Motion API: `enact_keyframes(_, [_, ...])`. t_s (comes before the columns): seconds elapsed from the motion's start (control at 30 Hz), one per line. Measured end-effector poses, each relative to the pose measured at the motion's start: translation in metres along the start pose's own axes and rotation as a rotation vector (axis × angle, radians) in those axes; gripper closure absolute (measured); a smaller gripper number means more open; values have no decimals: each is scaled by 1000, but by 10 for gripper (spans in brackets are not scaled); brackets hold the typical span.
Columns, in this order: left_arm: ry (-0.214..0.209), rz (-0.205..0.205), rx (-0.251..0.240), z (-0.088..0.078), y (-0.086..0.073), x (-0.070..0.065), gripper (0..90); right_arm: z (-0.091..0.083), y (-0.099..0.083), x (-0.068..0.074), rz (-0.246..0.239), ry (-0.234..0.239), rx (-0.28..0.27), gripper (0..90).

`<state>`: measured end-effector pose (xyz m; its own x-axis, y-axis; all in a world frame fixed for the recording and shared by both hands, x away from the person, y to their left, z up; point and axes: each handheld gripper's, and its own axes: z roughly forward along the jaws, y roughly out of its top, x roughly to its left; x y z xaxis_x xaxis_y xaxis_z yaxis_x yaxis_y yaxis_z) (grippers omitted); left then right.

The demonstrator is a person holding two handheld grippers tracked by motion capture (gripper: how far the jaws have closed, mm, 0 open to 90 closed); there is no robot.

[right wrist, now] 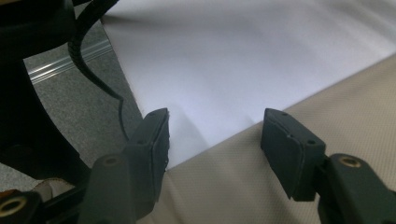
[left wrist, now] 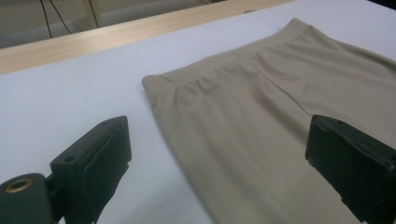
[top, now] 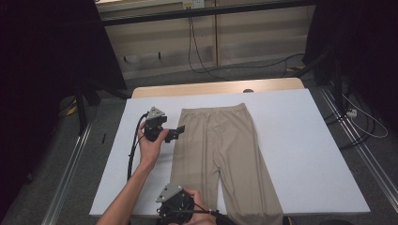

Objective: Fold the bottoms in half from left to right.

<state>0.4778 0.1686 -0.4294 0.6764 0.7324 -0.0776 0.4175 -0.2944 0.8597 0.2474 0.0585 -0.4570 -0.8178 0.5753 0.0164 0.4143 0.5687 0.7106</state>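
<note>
White table top (top: 300,154) under the high view, wooden edge at the far side, dark floor and loose cables beyond. Beige trousers (top: 220,150) lie flat on it, waistband at the far end, both legs running toward the person, so the long axis goes straight from far edge to near edge. Left gripper (top: 179,131) sits just beside the trousers' left edge near the hip, pointing across at the cloth. Right gripper (top: 176,206) is down at the near edge, by the hem end of the left leg. Each hand has its own end, and nothing stands between either one and the cloth.

Over to the left gripper view: jaws spread wide, nothing between the pads. The trousers (left wrist: 261,121) lie ahead and to the right, with the waistband corner dead ahead; one jaw hangs over bare table, the other over cloth.

Now the right gripper view: jaws about half open, gripping nothing yet. The trousers (right wrist: 261,186) edge runs slantwise between the two jaws, one over white table, the other over the cloth. My read: a short dip and a close would pinch that edge. Off to the left, grey floor (right wrist: 93,93) and a black cable (right wrist: 88,51).
</note>
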Motion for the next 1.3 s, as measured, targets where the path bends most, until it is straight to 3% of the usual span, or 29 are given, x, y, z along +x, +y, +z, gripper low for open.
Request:
enact_keyframes(0.03, [0, 0, 0, 0, 0, 0, 71, 0, 0, 0, 0, 0, 0, 425])
enact_keyframes(0.2, [5, -10, 14, -1, 0, 3, 74, -5, -3, -15, 24, 9, -1, 711])
enact_keyframes(0.27, [18, -4, 15, -1, -1, 5, 74, -6, -3, -16, 29, 11, 6, 729])
enact_keyframes(0.37, [36, -27, 9, -1, -1, 8, 74, -5, -1, -11, 25, -25, 14, 750])
enact_keyframes(0.4, [28, -65, 18, 1, -1, 12, 74, -6, -1, -11, 21, -26, 18, 776])
enact_keyframes(0.5, [30, -55, 22, 3, -2, 16, 78, -8, -2, -15, 55, -2, 27, 892])
enact_keyframes(0.57, [33, -74, 42, 7, 0, 20, 114, -8, -2, -18, 88, 16, 27, 900])
enact_keyframes(0.63, [27, -93, 59, 10, 2, 26, 159, -9, -2, -17, 87, 12, 27, 900])
enact_keyframes(0.73, [30, -96, 78, 18, 7, 30, 247, -10, -2, -26, 129, 69, 15, 900])
enact_keyframes(0.83, [19, -97, 85, 27, 11, 33, 359, -10, -3, -27, 117, 76, -5, 900])
enact_keyframes(0.87, [2, -119, 97, 34, 14, 36, 365, -10, -3, -25, 112, 78, -8, 900])
enact_keyframes(0.93, [4, -123, 101, 40, 15, 37, 418, -12, -3, -26, 114, 81, -18, 900])
enact_keyframes(1.13, [51, -147, 99, 59, 16, 46, 435, -21, -3, -27, 108, 83, -50, 900])
enact_keyframes(1.23, [81, -143, 90, 67, 17, 48, 354, -20, -4, -27, 106, 83, -48, 900])
enact_keyframes(1.3, [98, -122, 135, 76, 20, 50, 414, -19, -6, -27, 107, 86, -49, 900])
